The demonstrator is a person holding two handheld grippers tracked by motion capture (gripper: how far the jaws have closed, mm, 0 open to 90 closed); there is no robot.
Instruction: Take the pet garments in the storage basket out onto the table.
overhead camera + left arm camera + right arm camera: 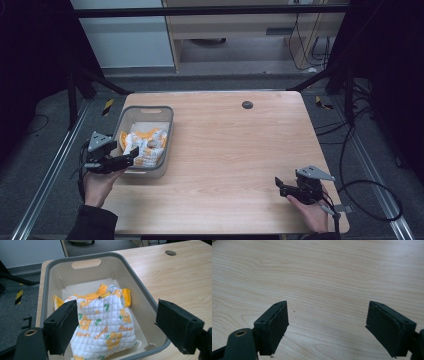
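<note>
A grey plastic bin (132, 116) (140, 285) stands at the table's left side. Inside it lies a white quilted cloth (146, 146) (105, 322) with orange flowers and orange trim. My left gripper (129, 160) (120, 327) hovers open at the bin's near edge, its jaws wide apart on either side of the cloth without touching it. My right gripper (280, 186) (334, 327) is open over bare wood near the table's front right, with nothing between its jaws.
The wooden table (235, 145) (324, 272) has a round cable hole (247, 104) (170, 252) at the back. Metal frame rails and cables lie on the floor to both sides.
</note>
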